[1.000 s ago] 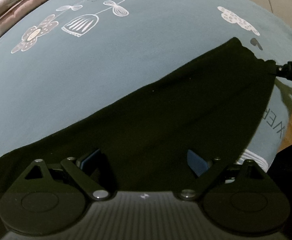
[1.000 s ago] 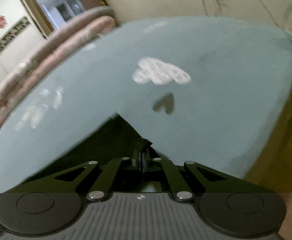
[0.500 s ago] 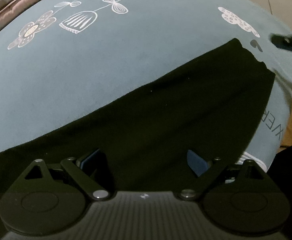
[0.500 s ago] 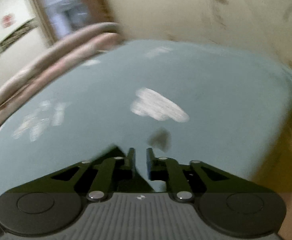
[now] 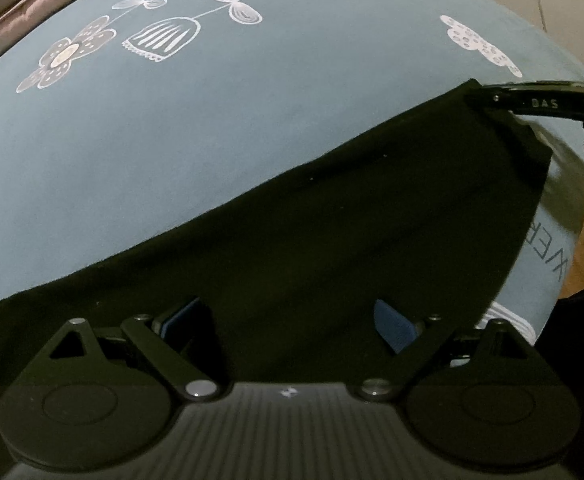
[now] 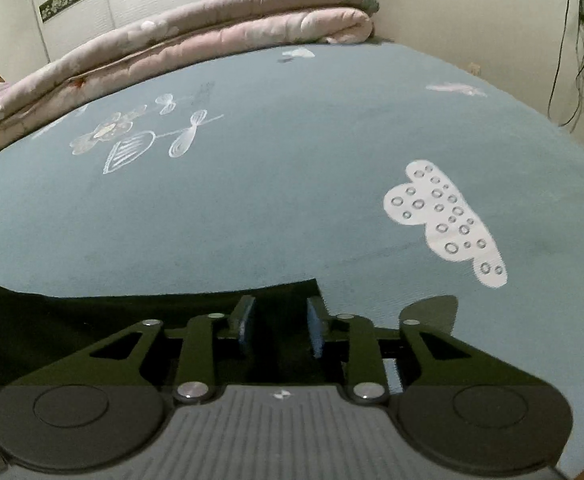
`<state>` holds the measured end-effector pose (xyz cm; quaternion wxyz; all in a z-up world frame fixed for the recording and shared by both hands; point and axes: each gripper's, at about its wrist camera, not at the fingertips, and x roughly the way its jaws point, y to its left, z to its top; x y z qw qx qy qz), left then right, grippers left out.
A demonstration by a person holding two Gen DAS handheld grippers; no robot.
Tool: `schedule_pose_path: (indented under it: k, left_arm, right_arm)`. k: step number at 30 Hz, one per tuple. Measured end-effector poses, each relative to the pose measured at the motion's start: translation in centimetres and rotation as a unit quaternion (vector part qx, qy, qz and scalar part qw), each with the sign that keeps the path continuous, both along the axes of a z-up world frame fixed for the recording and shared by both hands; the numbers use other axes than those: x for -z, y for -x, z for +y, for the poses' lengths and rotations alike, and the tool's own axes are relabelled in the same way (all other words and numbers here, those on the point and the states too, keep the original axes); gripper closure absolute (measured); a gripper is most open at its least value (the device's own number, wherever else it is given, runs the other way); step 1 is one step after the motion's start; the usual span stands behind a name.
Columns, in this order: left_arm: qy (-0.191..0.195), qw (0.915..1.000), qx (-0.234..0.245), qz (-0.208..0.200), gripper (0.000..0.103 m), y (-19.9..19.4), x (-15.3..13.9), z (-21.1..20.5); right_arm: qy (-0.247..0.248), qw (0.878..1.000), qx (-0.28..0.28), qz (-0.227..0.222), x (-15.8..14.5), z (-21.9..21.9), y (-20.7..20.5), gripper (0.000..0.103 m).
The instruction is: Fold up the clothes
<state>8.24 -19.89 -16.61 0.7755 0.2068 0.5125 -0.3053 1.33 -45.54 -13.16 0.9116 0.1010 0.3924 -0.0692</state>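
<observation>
The right gripper [image 6: 278, 322] points down at a bed, its jaws opening, blue pads apart. A corner of a flat black cloth garment [image 6: 140, 312] lies between and beneath the two fingers, and neither pad presses on it. Just ahead of the fingertips the garment's edge ends and the blue-grey bedsheet with white drawn flowers and clouds [image 6: 292, 168] begins. A white dotted cloud print [image 6: 444, 216] sits ahead and to the right. Far ahead, a folded pink quilt [image 6: 196, 44] lies along the bed's far side.

The left gripper [image 5: 288, 320] is released, jaws spread wide over the same black garment [image 5: 332, 240], which fills the space beneath and ahead of it. To its far right, the right gripper's black finger [image 5: 540, 102] reaches the garment's far corner.
</observation>
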Motion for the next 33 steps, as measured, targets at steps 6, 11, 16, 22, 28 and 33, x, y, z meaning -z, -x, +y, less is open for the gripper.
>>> schedule_pose_path:
  k: [6,11,16,22,28,33]
  left_arm:
    - [0.004,1.0000,-0.001,0.003,0.010,-0.2,0.1,0.1]
    - [0.004,1.0000,-0.001,0.003,0.010,-0.2,0.1,0.1]
    - [0.006,1.0000,-0.003,0.003,0.009,-0.2,0.1,0.0]
    - [0.008,1.0000,-0.006,0.003,0.009,-0.2,0.2,-0.1]
    - [0.010,0.9999,-0.006,0.004,0.009,-0.3,0.2,0.1]
    - [0.020,0.9998,-0.009,-0.002,0.009,-0.3,-0.5,0.2]
  right_arm:
    - [0.016,1.000,-0.016,-0.006,0.0,0.1,-0.5,0.059]
    - [0.016,0.999,-0.013,-0.030,-0.8,0.0,0.3,0.060]
    - [0.002,1.000,-0.023,-0.021,-0.1,-0.2,0.0,0.062]
    - [0.020,0.999,-0.039,-0.029,0.1,0.2,0.3,0.089]
    - [0.072,0.995,-0.060,-0.038,0.1,1.8,-0.1,0.099]
    - [0.080,0.995,-0.023,-0.063,-0.6,1.4,-0.3,0.099]
